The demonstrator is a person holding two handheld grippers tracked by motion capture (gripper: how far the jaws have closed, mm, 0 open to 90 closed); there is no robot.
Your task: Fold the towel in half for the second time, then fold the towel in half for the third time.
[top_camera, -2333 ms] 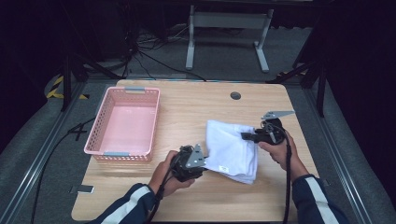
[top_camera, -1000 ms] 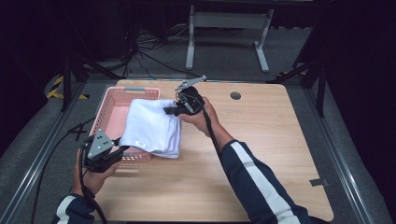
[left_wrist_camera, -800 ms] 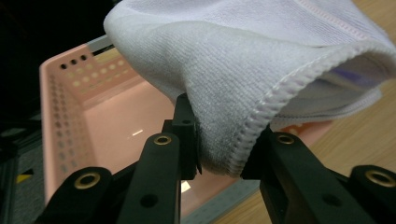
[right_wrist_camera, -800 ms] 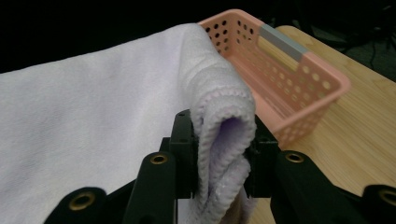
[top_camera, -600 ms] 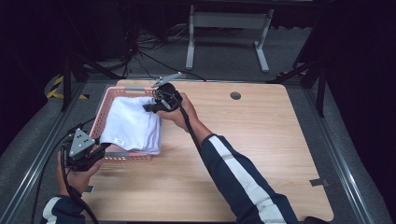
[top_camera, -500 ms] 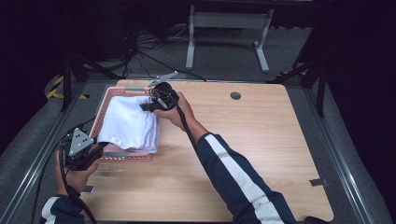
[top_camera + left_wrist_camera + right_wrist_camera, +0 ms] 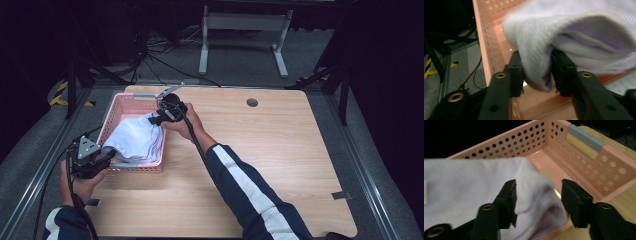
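- High view: folded white cloth (image 7: 134,144) sits in the pink basket (image 7: 114,111) at the left end of the bench (image 7: 280,165), its near edge draped over the basket's front rim.
- Left tool (image 7: 102,161) is at the basket's near-left corner, outside the rim. Left gripper view: jaws pinched tight on a bunched fold of the cloth (image 7: 564,42), so it has hold.
- Right tool (image 7: 159,119) is at the far right corner of the cloth, over the basket. Right gripper view: jaws spread wide, cloth edge (image 7: 474,192) lying loose between them, no grip. Basket wall (image 7: 584,165) and floor show just beyond.
- Step, as I read it: placing the cloth in the basket. Right side looks let go, left side not yet.
- Next move, my call: left tool opens to drop its corner, then backs straight out so the fold doesn't drag over the rim.
- Risk: near edge hangs on the front rim; may need a nudge inward to lie flat.
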